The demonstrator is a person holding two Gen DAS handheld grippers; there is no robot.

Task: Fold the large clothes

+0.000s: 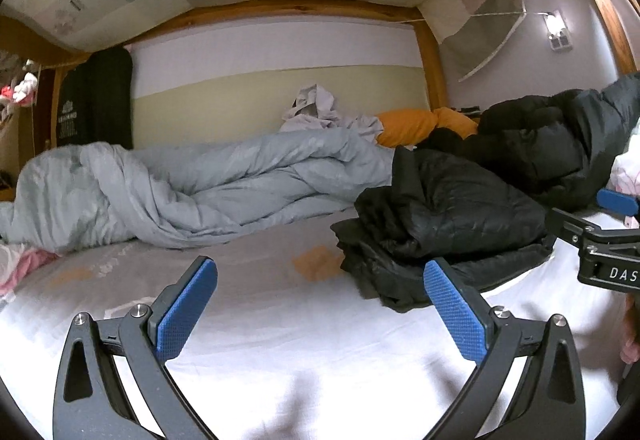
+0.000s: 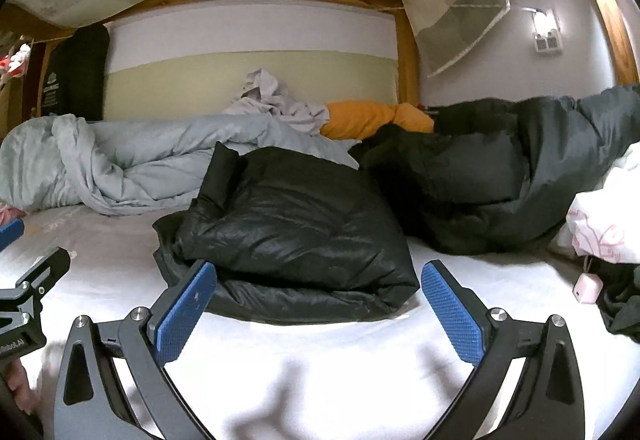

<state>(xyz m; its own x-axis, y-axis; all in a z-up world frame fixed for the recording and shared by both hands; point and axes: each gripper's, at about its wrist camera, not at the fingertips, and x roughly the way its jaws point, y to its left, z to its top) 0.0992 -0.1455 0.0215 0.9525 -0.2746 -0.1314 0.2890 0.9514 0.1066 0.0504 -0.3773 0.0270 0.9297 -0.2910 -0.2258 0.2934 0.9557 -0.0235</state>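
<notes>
A black puffer jacket [image 2: 296,240] lies folded in a thick bundle on the white bed sheet [image 2: 312,368]; it also shows in the left wrist view [image 1: 436,224] at the right. My right gripper [image 2: 318,304] is open and empty, just in front of the bundle's near edge. My left gripper [image 1: 320,304] is open and empty over bare sheet [image 1: 280,340], left of the jacket. The right gripper's body shows at the left wrist view's right edge [image 1: 604,244].
A crumpled grey duvet [image 1: 192,192] lies along the back. A second dark coat [image 2: 500,168] is heaped at the right, with an orange pillow [image 2: 368,120] and pale clothes [image 2: 272,100] behind. A white-pink fabric [image 2: 600,216] and a small pink box [image 2: 587,290] sit at the right.
</notes>
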